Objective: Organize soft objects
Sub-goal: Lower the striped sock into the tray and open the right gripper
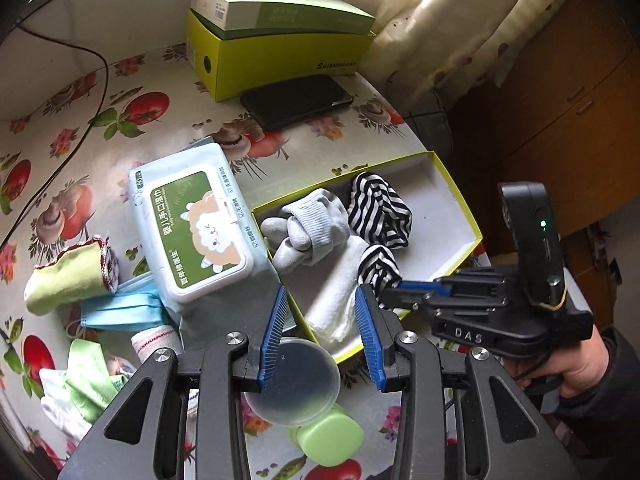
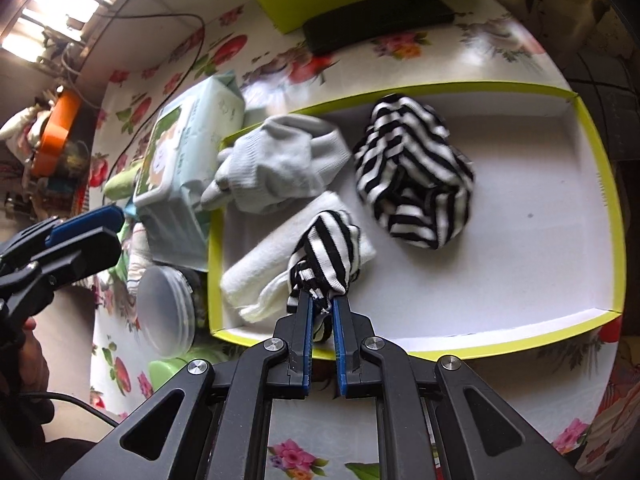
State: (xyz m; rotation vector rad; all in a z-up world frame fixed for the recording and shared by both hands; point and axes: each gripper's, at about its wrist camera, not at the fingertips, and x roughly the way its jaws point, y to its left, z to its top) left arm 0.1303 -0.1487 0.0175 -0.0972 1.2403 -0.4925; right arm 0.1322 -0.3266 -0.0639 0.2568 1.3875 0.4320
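A shallow yellow-edged box (image 2: 520,332) lies on the flowered table. In it are a grey glove (image 2: 276,160), a folded white towel (image 2: 256,272) and a bunched black-and-white striped sock (image 2: 412,176). My right gripper (image 2: 320,300) is shut on a second striped sock (image 2: 326,248), which hangs over the towel. In the left wrist view that right gripper (image 1: 394,290) reaches in from the right with the striped sock (image 1: 378,268). My left gripper (image 1: 322,292) is open and empty above the box's near corner and the white towel (image 1: 340,300).
Left of the box lie a wet-wipes pack (image 1: 192,232), a blue face mask (image 1: 116,312), a green cloth (image 1: 64,280) and more cloths (image 1: 84,380). A clear round lid (image 1: 296,384) and a green container (image 1: 328,436) sit near. Behind are a black case (image 1: 296,100), stacked boxes (image 1: 280,60) and a cable (image 1: 92,92).
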